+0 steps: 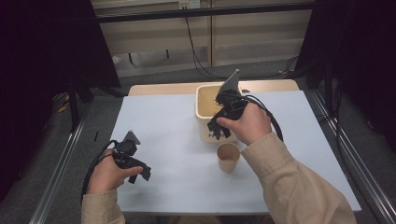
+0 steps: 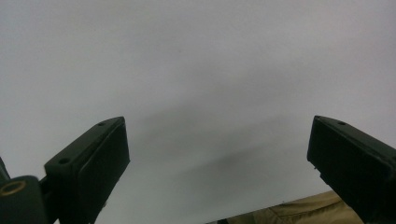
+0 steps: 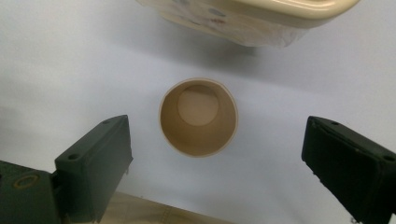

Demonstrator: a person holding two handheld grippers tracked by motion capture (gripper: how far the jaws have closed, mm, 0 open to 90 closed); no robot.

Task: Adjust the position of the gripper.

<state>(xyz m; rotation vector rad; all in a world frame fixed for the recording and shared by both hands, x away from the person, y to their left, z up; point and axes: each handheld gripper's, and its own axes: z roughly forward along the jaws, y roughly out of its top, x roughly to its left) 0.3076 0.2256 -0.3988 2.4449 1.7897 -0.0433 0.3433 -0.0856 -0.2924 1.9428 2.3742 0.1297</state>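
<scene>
An empty tan paper cup (image 1: 228,157) stands upright on the white table top (image 1: 163,121), just in front of a cream plastic bin (image 1: 208,107). My right gripper (image 1: 217,128) hangs above the bin's front wall, jaws tilted down toward the cup. Seen from the right gripper view, the cup (image 3: 198,116) sits below and between the wide-apart jaws of the right gripper (image 3: 215,135), untouched, and the bin (image 3: 252,14) lies beyond it. My left gripper (image 1: 140,173) is low at the front left, open, with nothing in it. In its own view the left gripper (image 2: 217,135) faces bare white surface.
The bin's wall is smudged with dark marks. A beige sleeve (image 2: 289,212) shows at the bottom of the left gripper view. Metal rails (image 1: 60,168) run along both sides of the table, and cables trail on the floor behind it.
</scene>
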